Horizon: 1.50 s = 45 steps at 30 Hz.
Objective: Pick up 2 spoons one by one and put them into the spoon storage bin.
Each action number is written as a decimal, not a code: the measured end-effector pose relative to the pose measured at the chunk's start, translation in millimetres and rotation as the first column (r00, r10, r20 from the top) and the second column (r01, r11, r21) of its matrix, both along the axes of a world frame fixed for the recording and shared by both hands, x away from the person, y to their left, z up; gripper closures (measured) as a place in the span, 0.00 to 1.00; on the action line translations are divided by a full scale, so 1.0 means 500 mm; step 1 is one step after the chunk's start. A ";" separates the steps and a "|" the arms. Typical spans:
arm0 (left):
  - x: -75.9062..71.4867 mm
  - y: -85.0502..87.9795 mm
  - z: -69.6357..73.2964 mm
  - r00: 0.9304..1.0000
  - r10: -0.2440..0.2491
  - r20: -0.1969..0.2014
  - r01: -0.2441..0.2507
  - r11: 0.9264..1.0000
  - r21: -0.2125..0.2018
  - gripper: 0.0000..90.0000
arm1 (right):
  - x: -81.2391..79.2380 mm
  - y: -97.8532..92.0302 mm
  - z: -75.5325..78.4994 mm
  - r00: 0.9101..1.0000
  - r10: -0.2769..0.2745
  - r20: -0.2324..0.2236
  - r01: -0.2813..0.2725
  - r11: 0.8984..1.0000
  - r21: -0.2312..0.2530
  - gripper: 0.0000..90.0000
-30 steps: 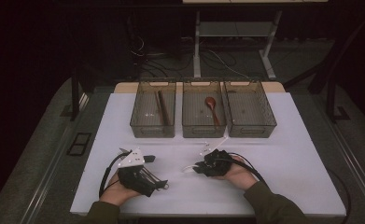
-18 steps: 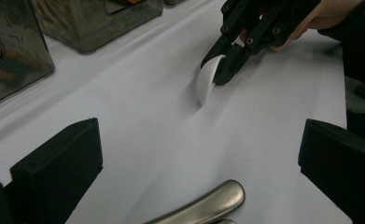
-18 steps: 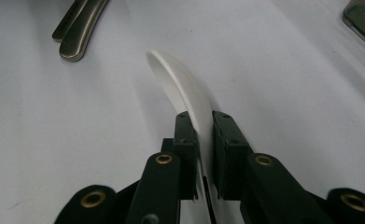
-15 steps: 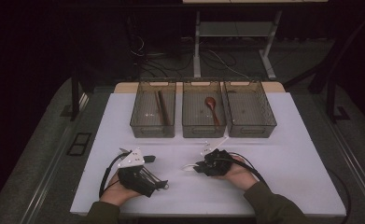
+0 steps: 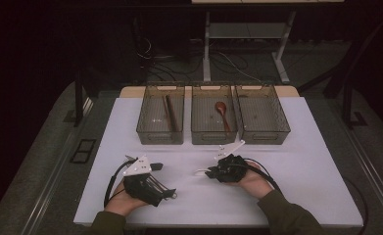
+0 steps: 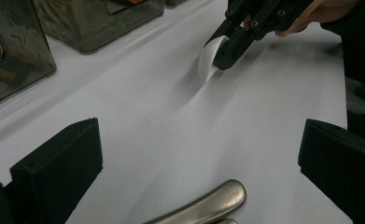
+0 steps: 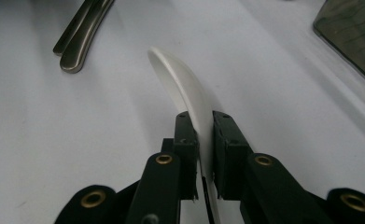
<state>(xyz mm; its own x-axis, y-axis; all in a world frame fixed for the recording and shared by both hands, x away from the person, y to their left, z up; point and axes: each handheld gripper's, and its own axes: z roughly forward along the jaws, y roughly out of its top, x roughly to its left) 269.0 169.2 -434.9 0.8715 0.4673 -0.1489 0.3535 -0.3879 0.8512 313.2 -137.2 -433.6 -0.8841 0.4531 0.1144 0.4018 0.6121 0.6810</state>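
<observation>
Right gripper: clamped on the white spoon, low over the bench's near middle, ready to carry.
Left gripper: jaws spread, empty, straddling metal handles.
Bins: far edge, likely destinations.

Two hands come in from the bottom edge, each in a dark olive-green long sleeve. The left gripper is a black, angular frame with a pale grey three-cornered plate on top and a black cable looping off its side. The right gripper has the same black build, plate and trailing cable. Up close, its linked black arms carry round brass-coloured rivets, and its jaws are flat rectangular black blocks.
</observation>
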 end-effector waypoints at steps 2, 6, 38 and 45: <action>0.000 0.000 0.000 1.000 0.000 -0.001 0.000 1.000 0.000 0.00 | 0.001 -0.003 0.003 1.000 -0.008 0.000 0.008 1.000 0.007 0.90; 0.000 0.000 0.000 1.000 0.002 -0.001 -0.002 1.000 -0.003 0.00 | 0.005 -0.013 0.010 1.000 -0.022 0.004 0.022 1.000 0.018 0.90; 0.002 0.000 -0.001 1.000 0.003 -0.003 -0.003 1.000 -0.001 0.00 | 0.030 -0.074 0.057 0.991 -0.129 0.046 0.124 0.987 0.099 0.90; 0.002 0.000 -0.002 1.000 0.006 -0.002 -0.006 1.000 -0.003 0.00 | 0.040 -0.085 0.072 0.987 -0.150 0.058 0.141 0.982 0.127 0.90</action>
